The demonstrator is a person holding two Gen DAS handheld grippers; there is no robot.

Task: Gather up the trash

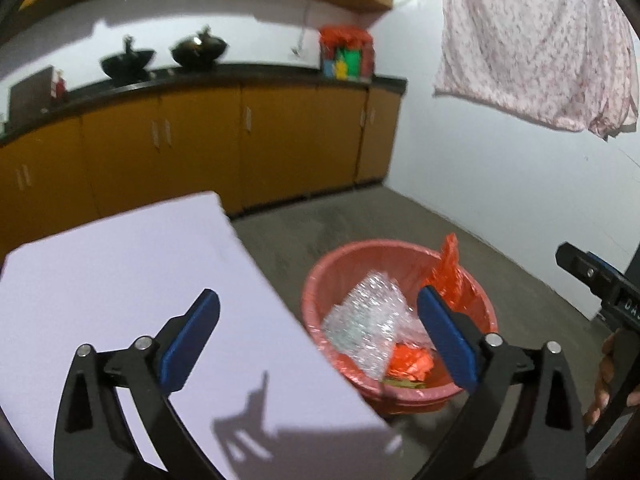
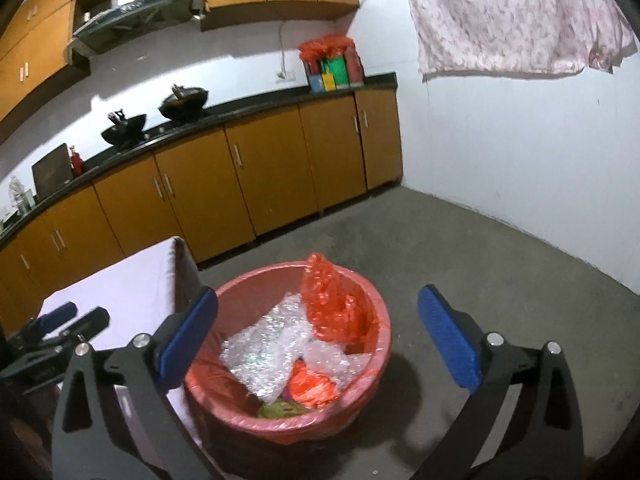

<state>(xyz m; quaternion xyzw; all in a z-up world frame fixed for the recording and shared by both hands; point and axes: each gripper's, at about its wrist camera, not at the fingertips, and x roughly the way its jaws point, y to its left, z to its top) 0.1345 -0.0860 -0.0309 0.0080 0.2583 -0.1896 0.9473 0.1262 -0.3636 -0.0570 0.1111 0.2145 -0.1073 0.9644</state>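
A red waste bin [image 1: 320, 280] with a red plastic liner stands on the concrete floor beside a white table [image 1: 120, 280]. It also shows in the right wrist view [image 2: 372, 296]. Inside lie clear bubble wrap [image 1: 368, 312] [image 2: 268, 344], crumpled red plastic [image 1: 412, 364] [image 2: 312, 388] and some green scrap [image 2: 280, 410]. A loose end of the red liner [image 2: 328, 300] sticks up at the rim. My left gripper [image 1: 318, 340] is open and empty over the table edge and the bin. My right gripper [image 2: 318, 340] is open and empty above the bin.
Orange base cabinets [image 2: 240, 176] with a black counter run along the back wall, with two black woks [image 2: 184, 102] and a colourful box [image 2: 332, 64] on top. A pink cloth [image 2: 512, 16] hangs on the white wall at right. Bare concrete floor [image 2: 500, 264] lies right of the bin.
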